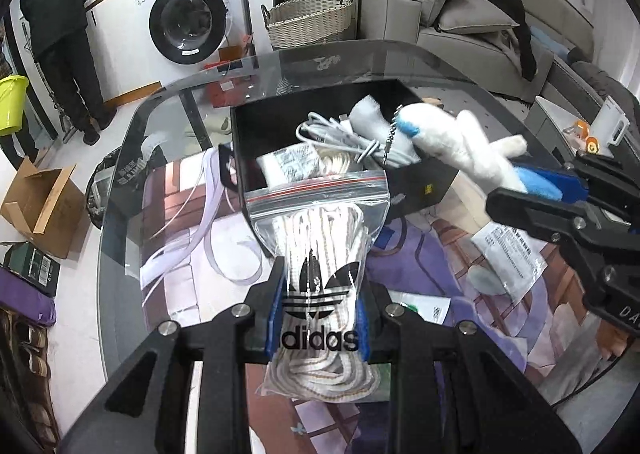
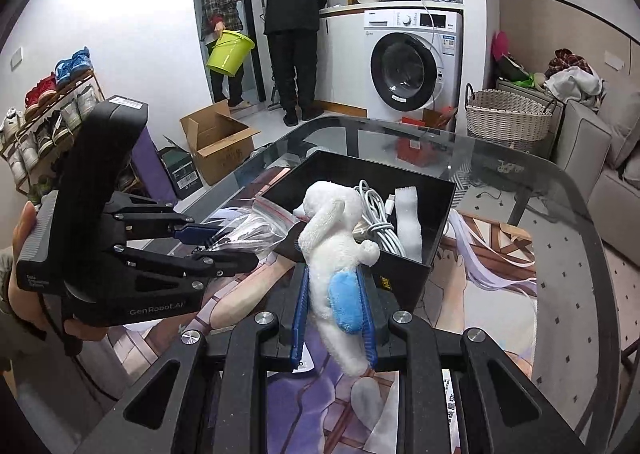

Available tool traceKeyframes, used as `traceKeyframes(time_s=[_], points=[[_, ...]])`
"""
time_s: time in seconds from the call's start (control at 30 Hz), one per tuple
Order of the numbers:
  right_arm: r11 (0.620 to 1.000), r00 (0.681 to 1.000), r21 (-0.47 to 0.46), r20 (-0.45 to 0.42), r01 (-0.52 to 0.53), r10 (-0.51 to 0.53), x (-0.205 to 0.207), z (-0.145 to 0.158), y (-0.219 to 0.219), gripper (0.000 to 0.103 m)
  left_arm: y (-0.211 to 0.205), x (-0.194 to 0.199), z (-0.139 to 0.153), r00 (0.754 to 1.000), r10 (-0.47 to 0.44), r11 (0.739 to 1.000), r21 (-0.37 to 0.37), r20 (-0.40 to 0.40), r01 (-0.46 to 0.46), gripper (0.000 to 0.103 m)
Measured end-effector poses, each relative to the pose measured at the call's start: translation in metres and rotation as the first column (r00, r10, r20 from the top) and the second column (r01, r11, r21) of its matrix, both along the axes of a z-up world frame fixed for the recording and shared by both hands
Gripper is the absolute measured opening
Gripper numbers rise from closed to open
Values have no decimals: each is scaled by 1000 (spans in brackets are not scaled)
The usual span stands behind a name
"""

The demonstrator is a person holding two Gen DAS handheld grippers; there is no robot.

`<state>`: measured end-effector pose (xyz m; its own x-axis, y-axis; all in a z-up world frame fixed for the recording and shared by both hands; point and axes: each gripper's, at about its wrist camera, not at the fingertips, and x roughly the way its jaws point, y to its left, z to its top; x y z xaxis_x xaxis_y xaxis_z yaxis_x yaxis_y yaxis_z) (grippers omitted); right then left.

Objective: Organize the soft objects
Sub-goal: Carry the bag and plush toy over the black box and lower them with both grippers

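Note:
A black box [image 1: 420, 189] [image 2: 400, 282] stands on the glass table and holds a white cable [image 1: 344, 137] [image 2: 376, 213], a white cloth [image 2: 408, 221] and a packet. My left gripper [image 1: 320, 318] [image 2: 228, 250] is shut on a clear zip bag of white laces [image 1: 320, 254] [image 2: 252, 230] marked adidas, held at the box's near edge. My right gripper [image 2: 334, 314] [image 1: 560, 193] is shut on a white plush toy with blue patches [image 2: 336, 250] [image 1: 452, 137], held over the box's near rim.
The glass table [image 2: 560, 213] covers a printed mat; its curved edge runs around the far side. A flat printed packet [image 1: 512, 250] and white ribbons [image 1: 208, 221] lie on it. A washing machine [image 2: 412, 57], wicker basket [image 2: 508, 117], cardboard box [image 2: 216, 141], sofa and two people stand beyond.

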<state>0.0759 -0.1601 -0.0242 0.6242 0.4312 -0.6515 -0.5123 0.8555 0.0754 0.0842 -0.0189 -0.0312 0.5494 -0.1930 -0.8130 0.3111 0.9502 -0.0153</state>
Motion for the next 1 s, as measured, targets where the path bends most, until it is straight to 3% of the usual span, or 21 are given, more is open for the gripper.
traceKeyframes(time_s=[0.23,0.4,0.63,1.0], points=[[1000,1000,6,3,6,-6,12,16,6,22,-3,13,30,999,23,999,-41,48,-21,27],[1000,999,4,21,24,-24,29,32,9,22,-8,30,43,995,47,999,-30,90,-44,27],[998,996,-24,-65,56,-58,76,45,11,22,-13,76,44,997,68,997,-49,24,-67,27],[996,984,-53,-155,78,-85,118,31,20,22,-14,119,16,991,117,992,-48,-61,-120,27]])
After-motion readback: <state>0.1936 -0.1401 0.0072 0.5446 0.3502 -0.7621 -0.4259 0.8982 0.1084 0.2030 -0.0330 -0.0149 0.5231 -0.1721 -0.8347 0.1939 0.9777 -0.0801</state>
